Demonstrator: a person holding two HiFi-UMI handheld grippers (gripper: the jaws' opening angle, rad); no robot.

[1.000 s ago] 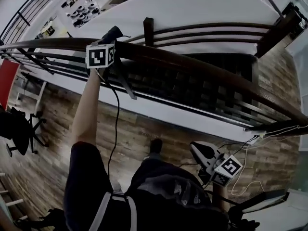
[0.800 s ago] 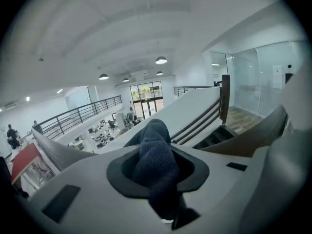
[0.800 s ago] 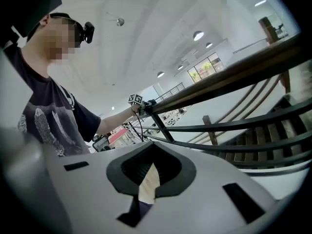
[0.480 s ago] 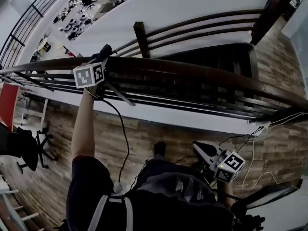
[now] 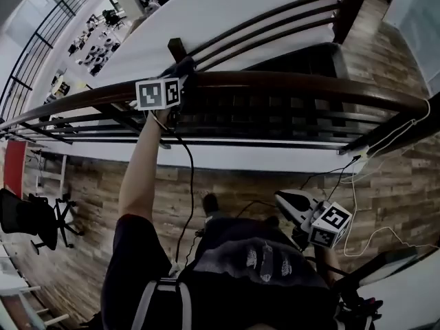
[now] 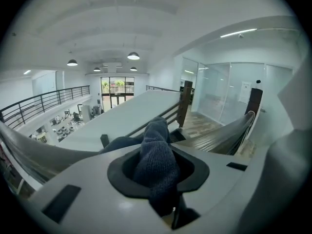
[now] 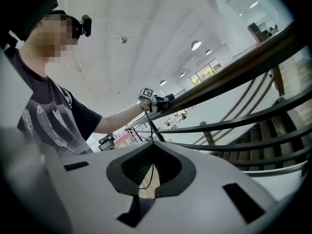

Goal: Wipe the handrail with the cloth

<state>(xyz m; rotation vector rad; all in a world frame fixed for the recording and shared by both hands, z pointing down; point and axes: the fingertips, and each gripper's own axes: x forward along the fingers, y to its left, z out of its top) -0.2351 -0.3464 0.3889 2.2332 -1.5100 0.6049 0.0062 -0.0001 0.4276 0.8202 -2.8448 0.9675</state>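
Mezzanine handrail [image 5: 289, 82], cloth [image 6: 156, 160] clamped in left gripper [image 5: 177, 74] atop it, right gripper [image 5: 285, 201] closed, empty

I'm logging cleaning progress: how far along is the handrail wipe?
Done: the cloth is clamped in the left gripper and up on the handrail. In hand: it presses on the rail's top near a post. Left: the rail runs on far to both sides, and the pictures cannot show which stretches are already clean. The right gripper hangs low, empty.
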